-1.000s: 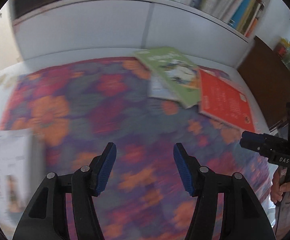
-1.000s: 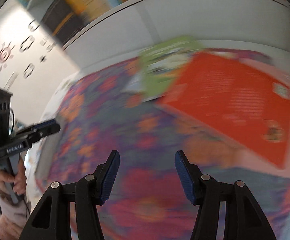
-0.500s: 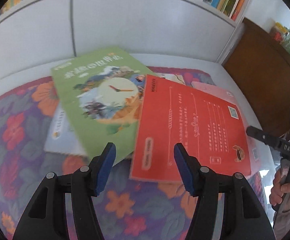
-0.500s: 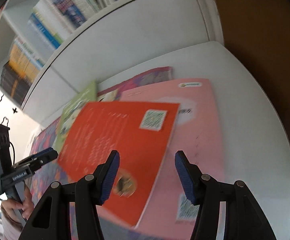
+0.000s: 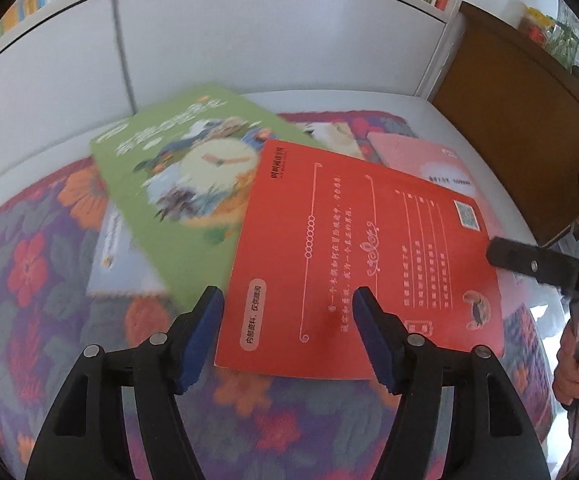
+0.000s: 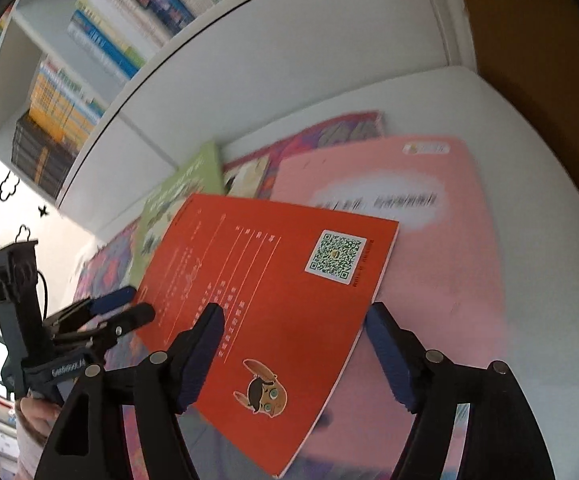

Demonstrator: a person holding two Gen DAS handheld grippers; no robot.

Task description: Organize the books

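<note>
A red book point(image 5: 361, 264) lies face down on top of a loose pile on the floral cloth point(image 5: 41, 280). It overlaps a green book point(image 5: 177, 176) on its left and a pink book point(image 5: 429, 160) on its right. A pale book point(image 5: 117, 260) pokes out under the green one. My left gripper point(image 5: 289, 312) hovers over the red book's near left corner, jaws opening, nothing pressed between them. My right gripper point(image 6: 295, 332) hovers over the red book point(image 6: 265, 300) at its right edge beside the pink book point(image 6: 429, 240), jaws also opening, pads free. The left gripper point(image 6: 135, 304) shows at that view's left.
White cabinet doors point(image 5: 249, 40) rise behind the pile, with a shelf of upright books point(image 6: 89, 52) above. A brown wooden panel point(image 5: 529, 120) stands at the right. White tabletop point(image 6: 509, 140) borders the cloth. A person's hand point(image 5: 573, 368) holds the right gripper's handle.
Both grippers swept from the bare floral cloth over to the book pile and came down closer. Their jaws now stand wider apart. The red book sits under both.
</note>
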